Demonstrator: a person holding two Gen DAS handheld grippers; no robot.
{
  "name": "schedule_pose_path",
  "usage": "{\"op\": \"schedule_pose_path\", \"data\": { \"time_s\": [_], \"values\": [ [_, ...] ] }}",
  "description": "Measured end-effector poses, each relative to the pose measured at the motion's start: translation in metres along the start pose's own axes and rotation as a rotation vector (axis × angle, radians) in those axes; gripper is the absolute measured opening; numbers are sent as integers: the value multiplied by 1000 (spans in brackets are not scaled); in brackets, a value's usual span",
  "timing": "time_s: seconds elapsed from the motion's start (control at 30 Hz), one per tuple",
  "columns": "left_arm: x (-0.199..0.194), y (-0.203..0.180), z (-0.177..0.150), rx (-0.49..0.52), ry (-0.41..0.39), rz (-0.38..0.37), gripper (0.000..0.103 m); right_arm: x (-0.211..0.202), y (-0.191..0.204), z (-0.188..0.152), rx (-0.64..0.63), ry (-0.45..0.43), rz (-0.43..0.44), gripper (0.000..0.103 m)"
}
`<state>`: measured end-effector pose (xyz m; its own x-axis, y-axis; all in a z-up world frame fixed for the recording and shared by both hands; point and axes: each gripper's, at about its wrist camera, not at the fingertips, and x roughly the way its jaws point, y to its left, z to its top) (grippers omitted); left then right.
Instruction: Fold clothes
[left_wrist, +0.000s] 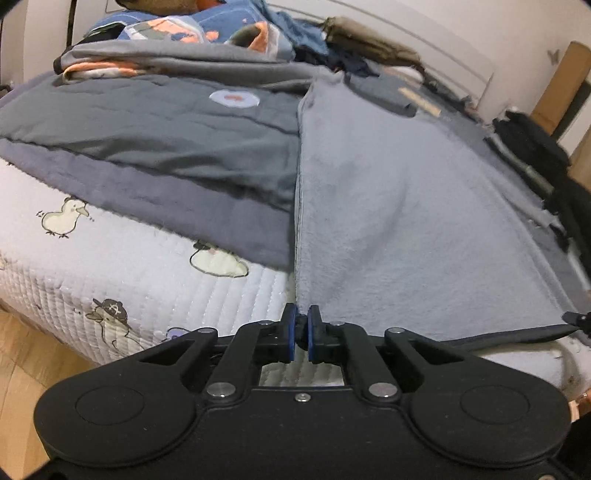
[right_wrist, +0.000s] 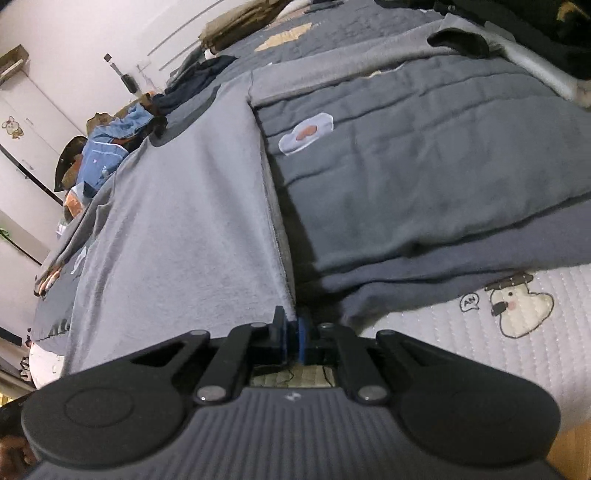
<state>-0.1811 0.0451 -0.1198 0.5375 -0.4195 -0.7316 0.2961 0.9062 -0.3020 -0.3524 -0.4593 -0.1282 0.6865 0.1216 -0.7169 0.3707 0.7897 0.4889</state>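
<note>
Starting with the left wrist view: the left tongs (left_wrist: 301, 332) are closed, pads pinched on the near corner of the light grey garment (left_wrist: 406, 206). This garment lies spread on the bed (left_wrist: 110, 273), its left edge running straight away from the tongs. Beside that edge, a dark grey quilt (left_wrist: 166, 129) with a small white patch lies on the duck-print mattress cover. A heap of other clothes (left_wrist: 207, 29) sits at the far end, apparently unsorted.

In the right wrist view, the right tongs (right_wrist: 291, 332) are likewise closed, gripping the same long edge of the light grey garment (right_wrist: 177, 206) at its near end. The dark grey quilt (right_wrist: 424, 177) lies just beside that edge. More clothes (right_wrist: 110, 140) are piled at the far left.

Assessment: the fold is at an early stage. Both corners appear secured, but no layer of this garment is visibly doubled over yet. Remaining work: carry the gripped edge across, flatten, repeat, then process the pile.
</note>
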Motion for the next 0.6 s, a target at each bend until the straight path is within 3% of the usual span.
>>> {"op": "schedule_pose_path", "data": {
  "time_s": [0.33, 0.6],
  "values": [
    [-22, -6, 25, -24, -121, -38, 6, -21, 1, 15, 101, -113, 146, 5],
    [-2, -20, 71, 14, -148, -19, 6, -10, 21, 54, 96, -167, 147, 5]
  ]
}}
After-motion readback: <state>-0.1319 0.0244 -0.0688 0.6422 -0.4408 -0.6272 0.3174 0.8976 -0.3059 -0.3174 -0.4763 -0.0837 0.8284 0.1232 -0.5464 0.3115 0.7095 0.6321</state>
